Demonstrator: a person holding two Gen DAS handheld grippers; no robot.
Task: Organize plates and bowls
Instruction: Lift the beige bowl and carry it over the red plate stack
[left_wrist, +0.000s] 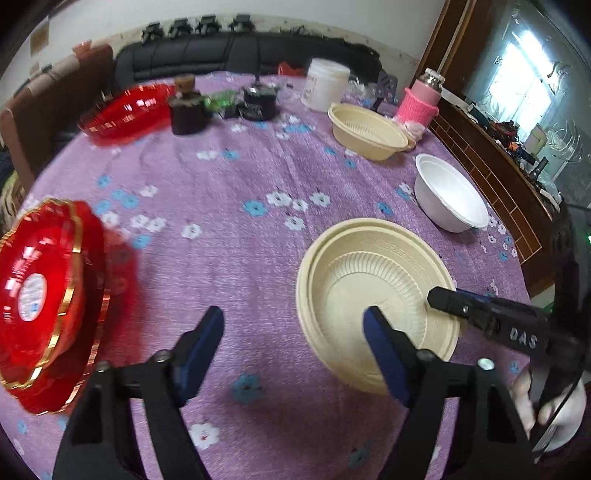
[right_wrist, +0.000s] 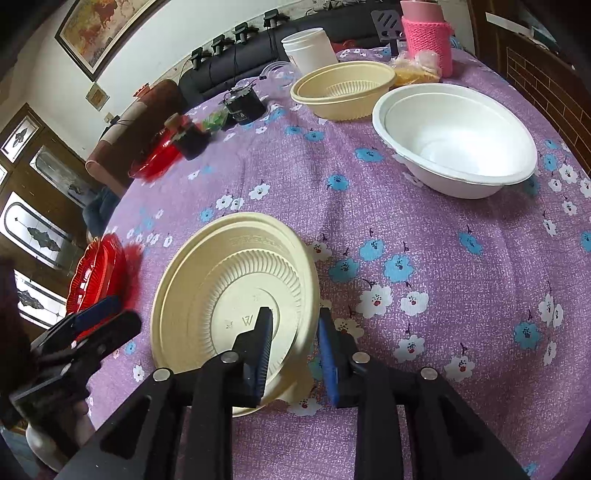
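Left gripper (left_wrist: 293, 349) hangs over the purple flowered tablecloth (left_wrist: 229, 258) with its blue-padded fingers spread and only cloth between them. Its right finger overlaps the near-left rim of the cream plate (left_wrist: 373, 291); whether it touches cannot be told. From the right, the right gripper (left_wrist: 439, 297) reaches in over the plate's right rim. Left of the jaws, well apart, lies a stack of red gold-rimmed plates (left_wrist: 40, 302), blurred. Farther right sits a white bowl (left_wrist: 448, 195), beyond it a cream bowl (left_wrist: 365, 131). Along the far edge stand a red dish (left_wrist: 125, 112), a dark jar (left_wrist: 186, 109), a black pot (left_wrist: 258, 101), a white tub (left_wrist: 325, 85) and a flask in a pink knitted sleeve (left_wrist: 421, 101).

From the right wrist, the right gripper (right_wrist: 295, 350) straddles the cream plate's (right_wrist: 229, 288) near-right rim, one finger inside the plate and one outside. The rim sits in the gap, jaws a little apart, not clearly pressing. The left gripper (right_wrist: 99, 317) shows at the left, in front of the red plates (right_wrist: 96, 269). The white bowl (right_wrist: 454, 136) and cream bowl (right_wrist: 343, 88) stand far right, clear of the jaws, with the white tub (right_wrist: 308, 50) and pink-sleeved flask (right_wrist: 428, 40) behind them.
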